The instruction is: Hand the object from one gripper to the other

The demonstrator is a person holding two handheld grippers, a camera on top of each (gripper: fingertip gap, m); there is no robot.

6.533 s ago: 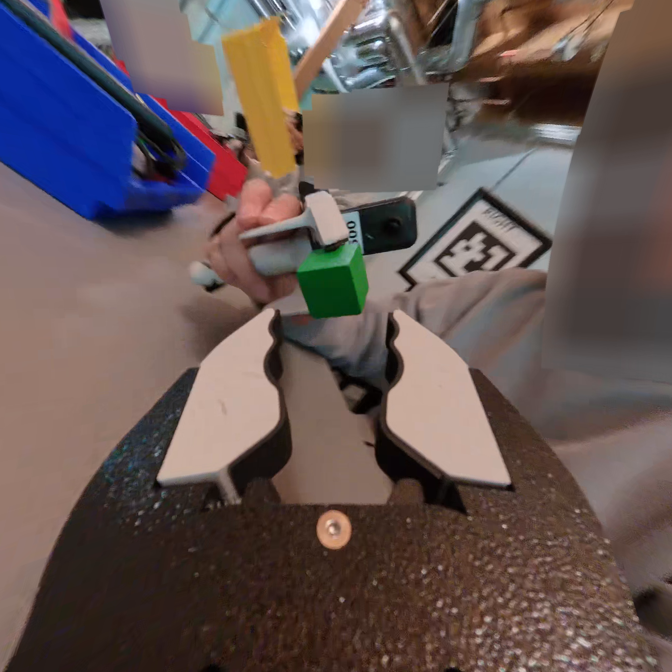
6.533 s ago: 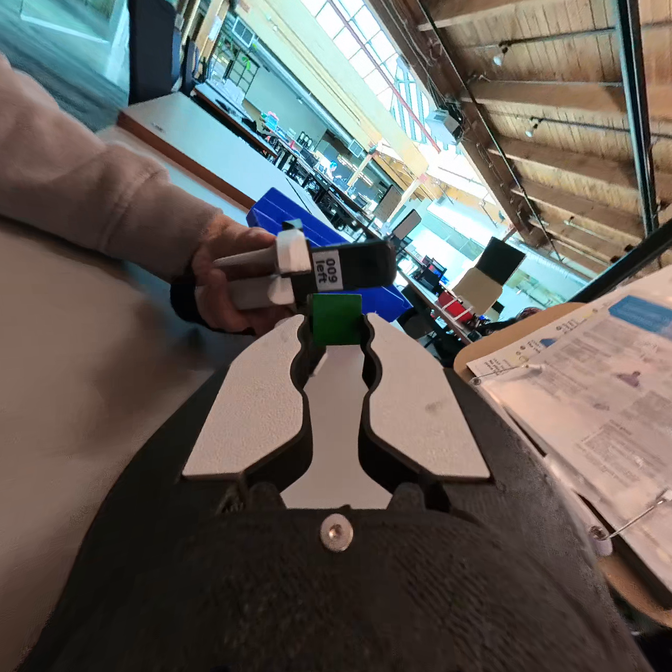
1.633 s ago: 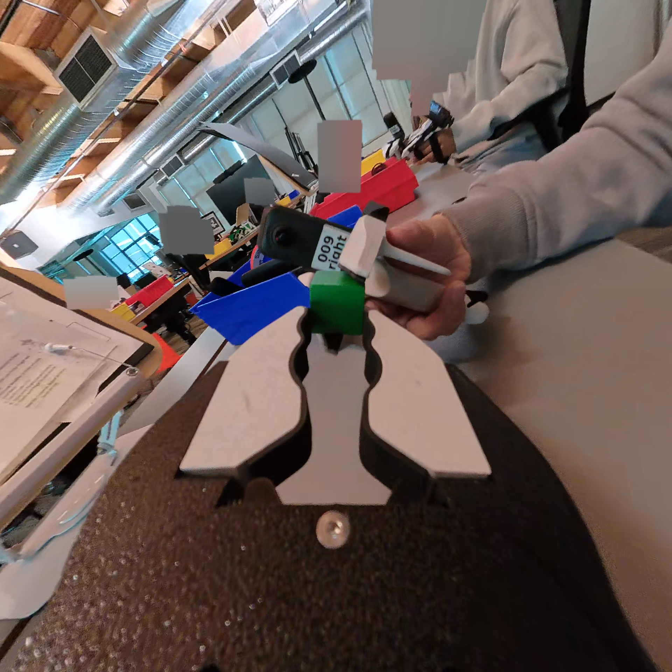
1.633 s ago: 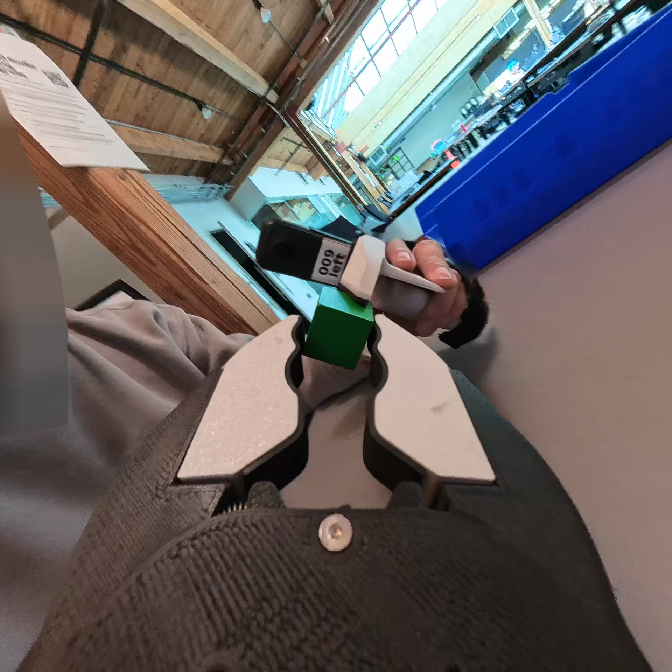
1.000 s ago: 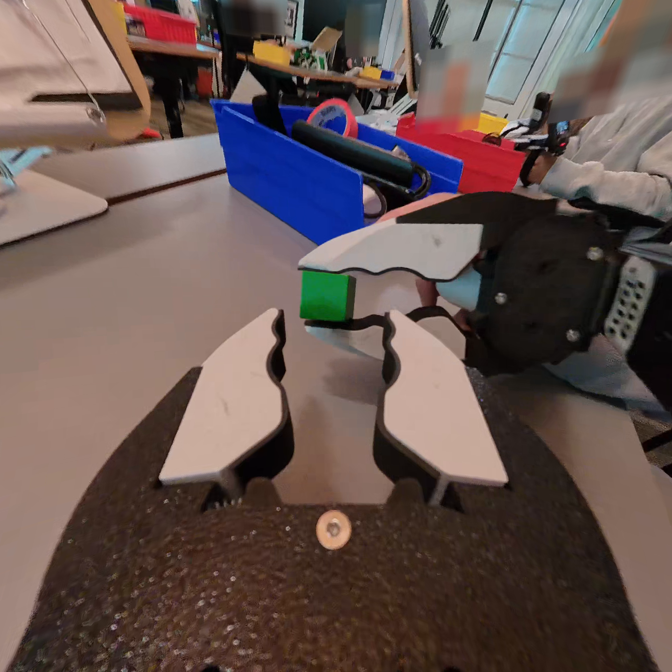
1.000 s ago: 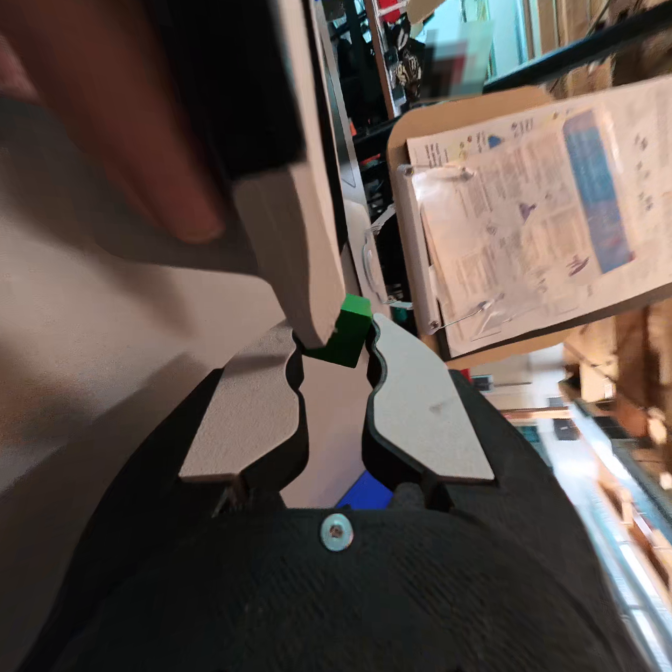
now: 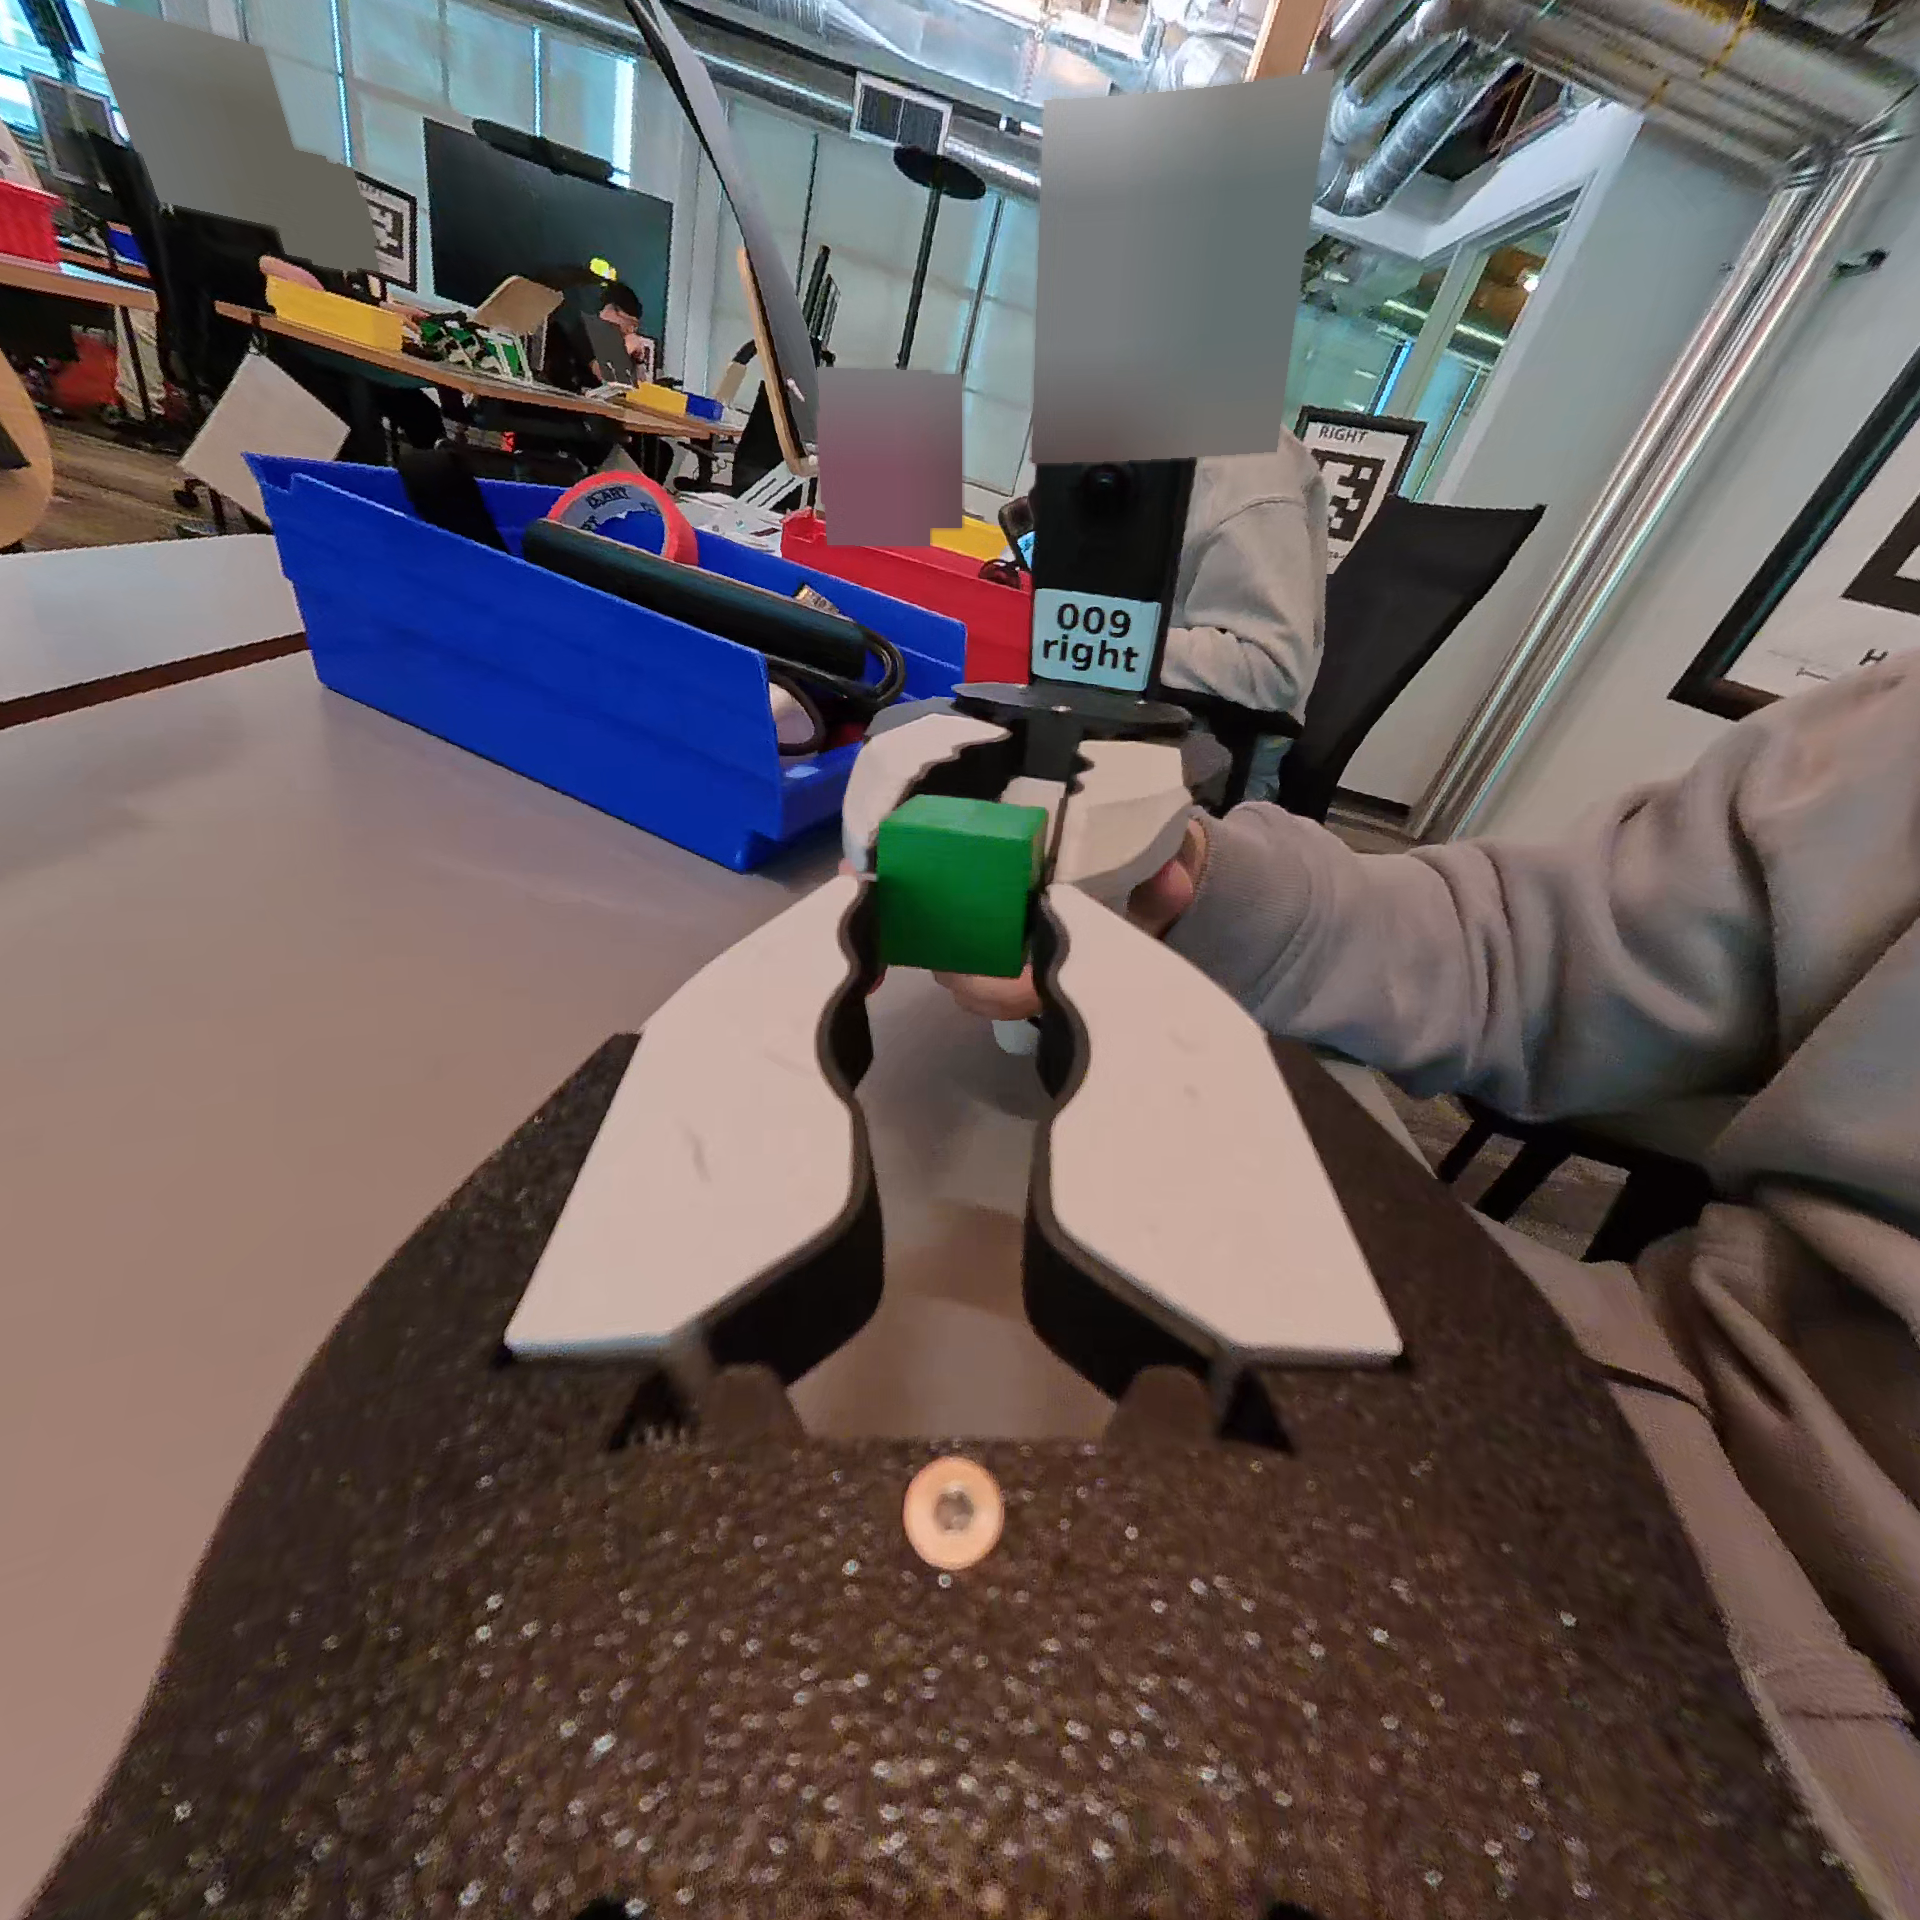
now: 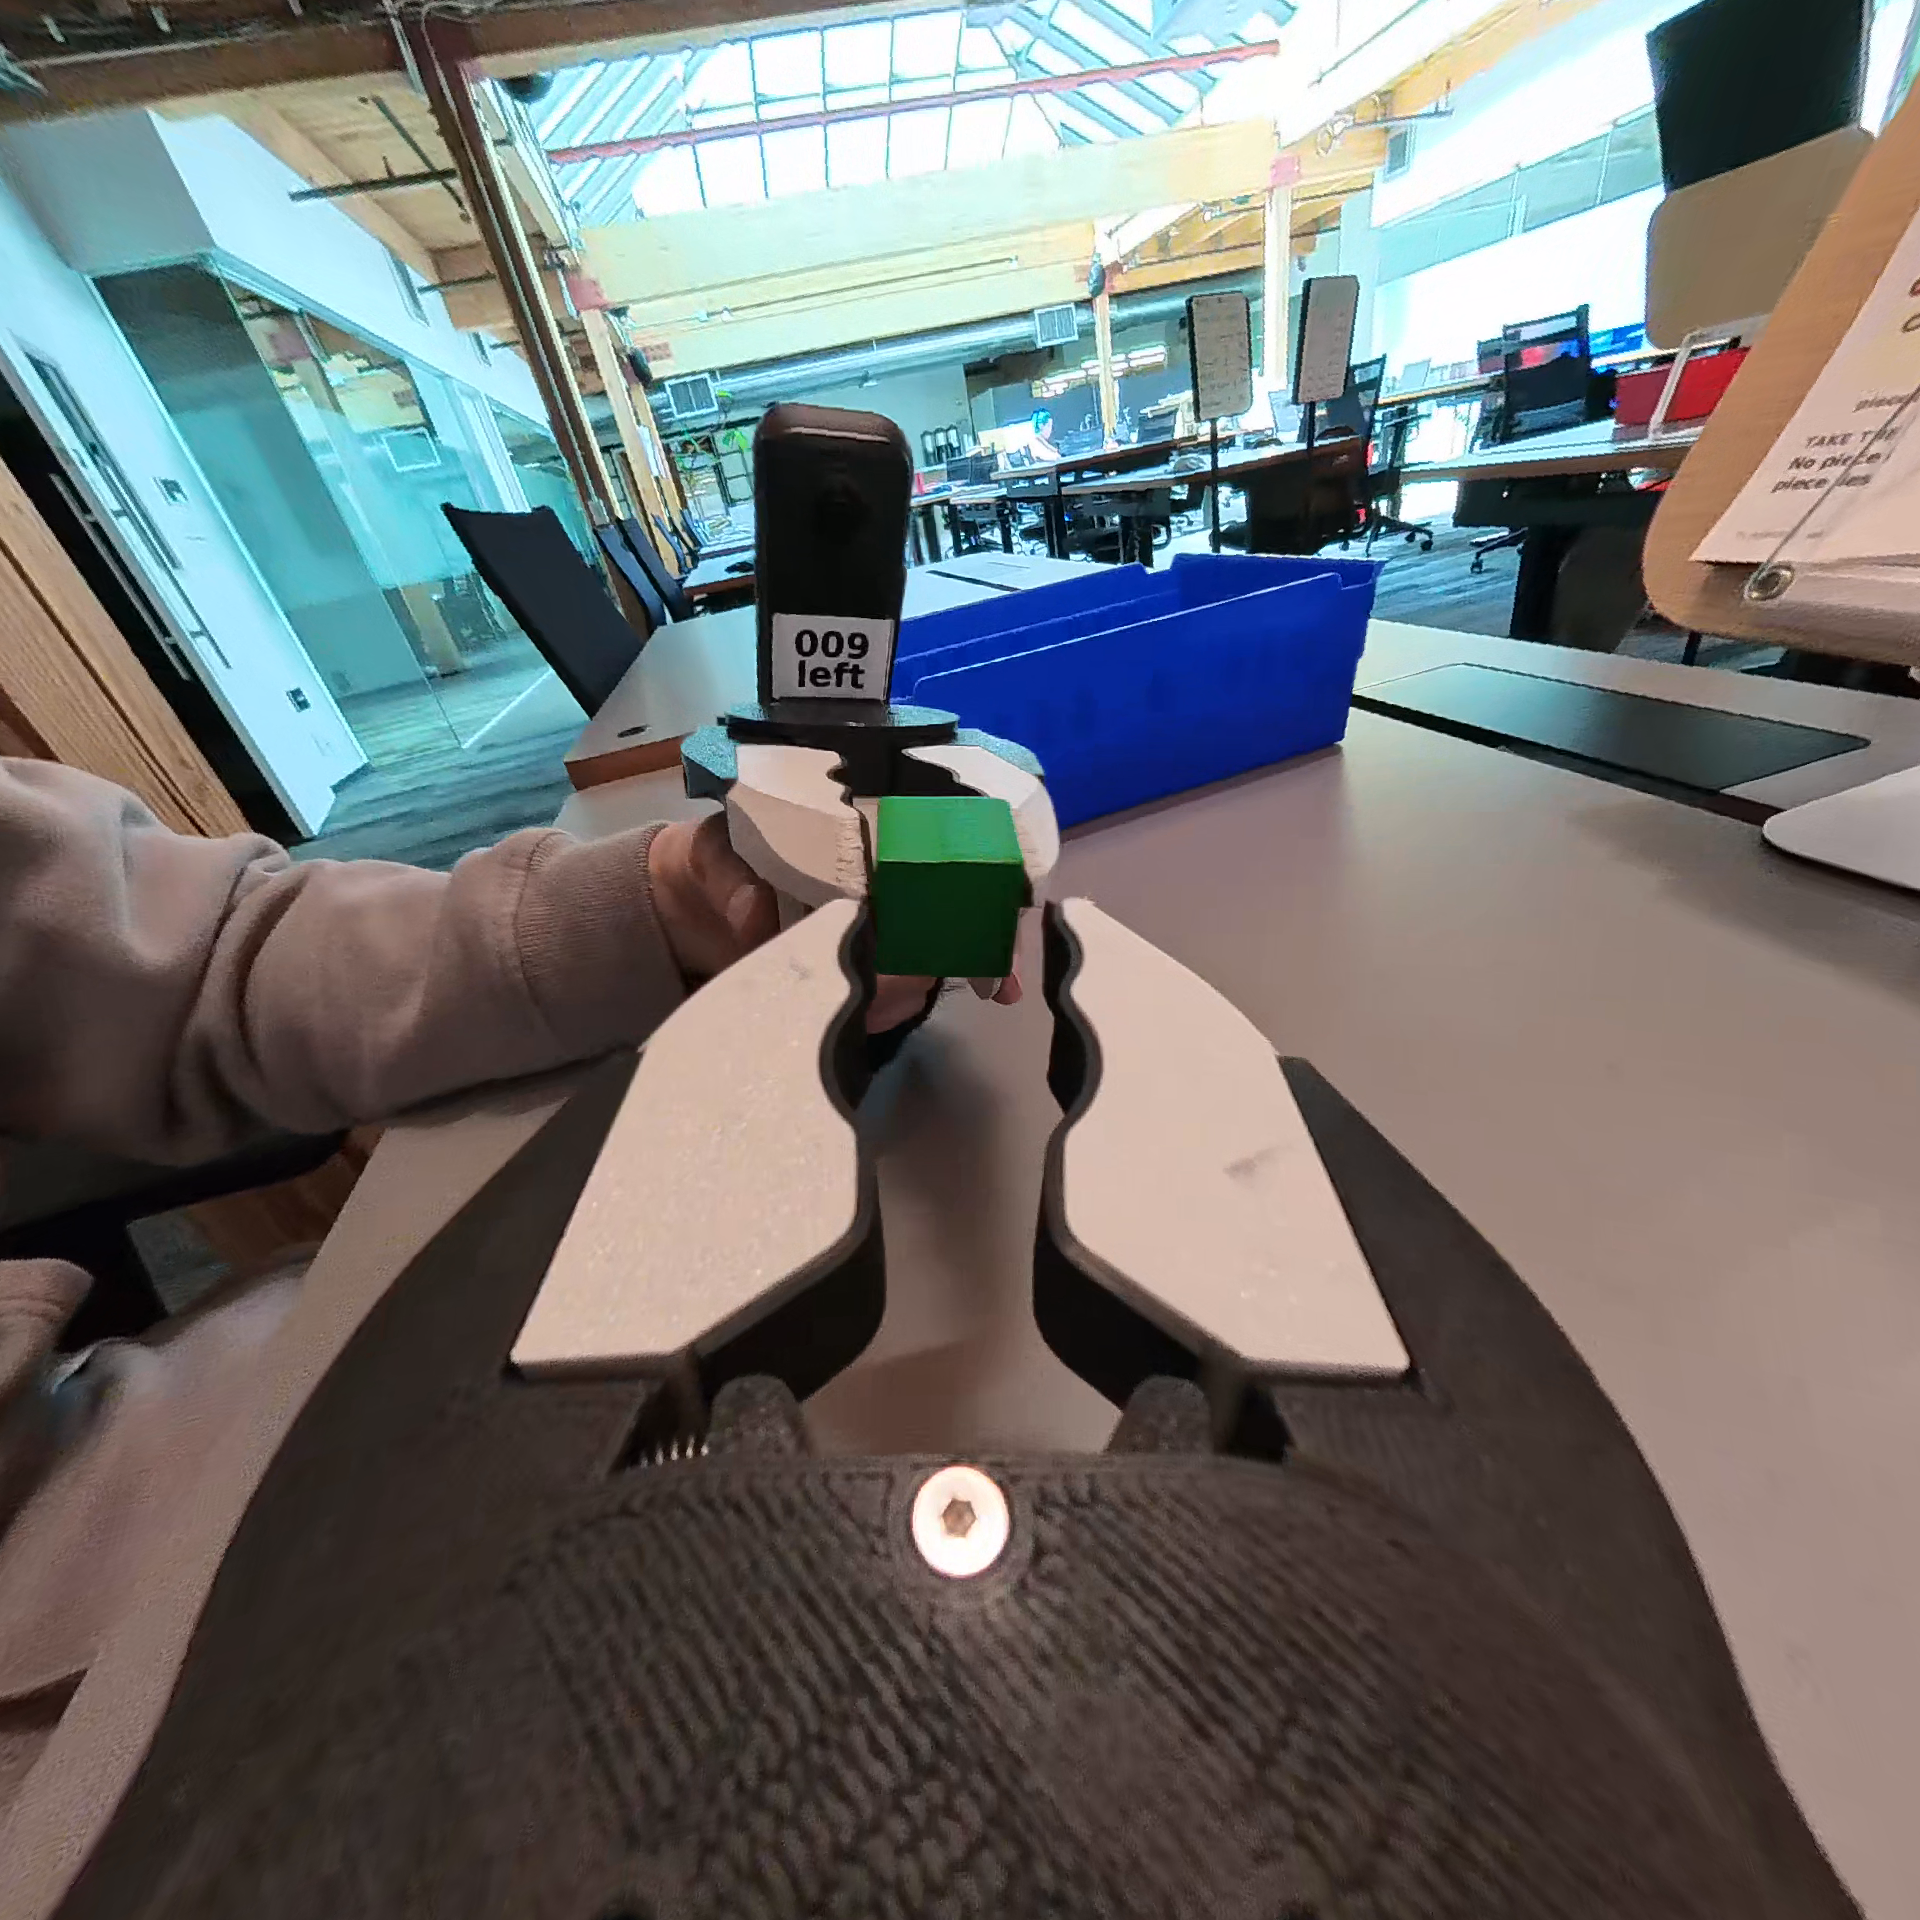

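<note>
Grey desk (image 7: 312, 935) below. Green cube (image 7: 954, 896) clamped by left gripper (image 7: 951, 935); right gripper (image 8: 951, 935) spread, contact unclear. Handover seemingly unfinished.

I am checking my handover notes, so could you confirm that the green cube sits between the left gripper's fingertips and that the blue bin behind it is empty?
One detail is wrong: the blue bin is not empty. The left wrist view shows a red tape roll and a long black object in it. The green cube does sit between the left gripper fingertips.
</note>
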